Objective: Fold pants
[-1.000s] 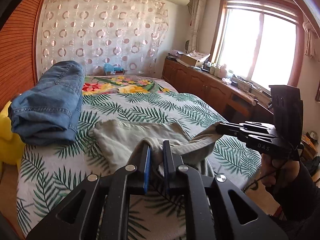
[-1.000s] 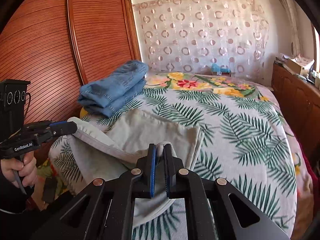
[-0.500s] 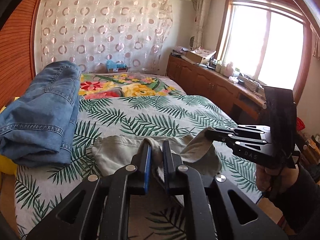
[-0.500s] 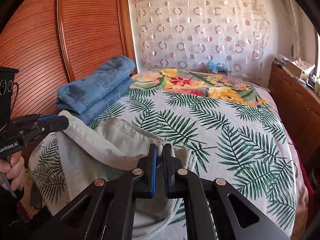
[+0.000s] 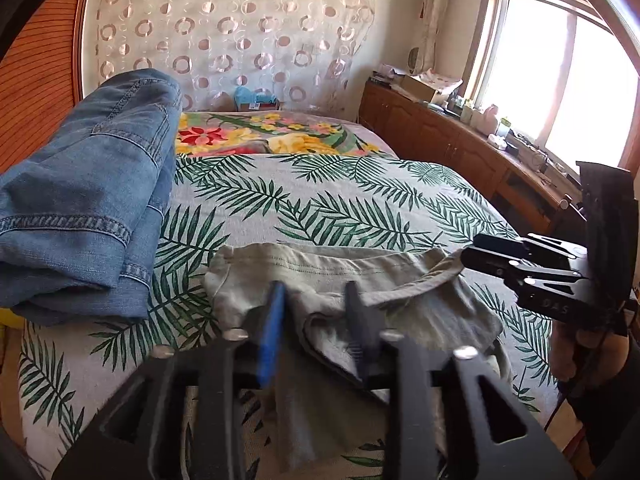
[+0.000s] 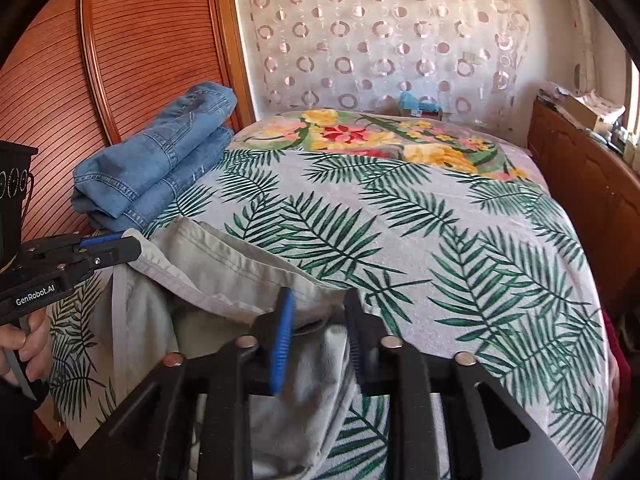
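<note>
Fold laid: left gripper and right gripper gape, empty, over pants; next, regrasp.

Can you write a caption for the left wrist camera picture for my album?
Open left gripper at the rumpled beige pants on a leaf-print bed, folded jeans nearby.

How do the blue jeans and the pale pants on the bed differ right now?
The blue jeans are denim; the pale pants are light greyish-beige. The jeans are folded into a neat stack; the pale pants lie loose and rumpled. The jeans sit farther up the bed, the pale pants at its near edge. Both rest on the leaf-print bedspread.
</note>
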The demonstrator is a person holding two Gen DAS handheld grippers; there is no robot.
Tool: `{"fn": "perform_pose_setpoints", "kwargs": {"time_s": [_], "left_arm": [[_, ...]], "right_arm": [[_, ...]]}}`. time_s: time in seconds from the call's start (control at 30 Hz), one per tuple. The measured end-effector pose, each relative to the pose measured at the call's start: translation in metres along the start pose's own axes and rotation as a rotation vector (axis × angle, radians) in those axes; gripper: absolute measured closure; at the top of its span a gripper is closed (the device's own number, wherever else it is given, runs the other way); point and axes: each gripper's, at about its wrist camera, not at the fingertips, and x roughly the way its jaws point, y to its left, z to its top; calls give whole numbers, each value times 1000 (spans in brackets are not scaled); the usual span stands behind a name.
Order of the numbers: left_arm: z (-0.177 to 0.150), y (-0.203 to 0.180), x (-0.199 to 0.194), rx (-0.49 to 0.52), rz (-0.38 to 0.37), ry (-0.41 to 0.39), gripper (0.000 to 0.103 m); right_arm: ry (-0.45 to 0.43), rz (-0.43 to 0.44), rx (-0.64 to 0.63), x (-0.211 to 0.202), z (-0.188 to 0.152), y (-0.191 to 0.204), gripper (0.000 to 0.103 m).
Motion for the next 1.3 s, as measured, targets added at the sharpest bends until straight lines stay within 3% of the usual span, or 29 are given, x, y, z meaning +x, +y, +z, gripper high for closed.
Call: {"fn": "perform_pose_setpoints", "kwargs": {"time_s": [0.03,0.1,0.27,0.7,1.2,1.23,1.3], "left_arm": [[0,0,-3,0,-2,-12,53],[-2,1,-9,2,0,-18,50],[-14,4,-30,-1,7,-41,22],[-63,13,-67,-2,58,-24,22],[-76,16,-63,-26,58,1,22],[-76,16,-62,-25,58,3,22],[-76,16,-61,-21,58,7,22]], "right_arm": [[-7,-15,-2,-5,-1,0,63],[-21,-20,-7,-15,-4,1,63],[-19,47,-32,-41,-25,15,63],[26,199,-113,-66,-79,65,63],[104,203,-175,-44,-97,86,63],[104,198,-183,-43,-95,86,65],[103,177,-203,-43,-95,86,87]]}}
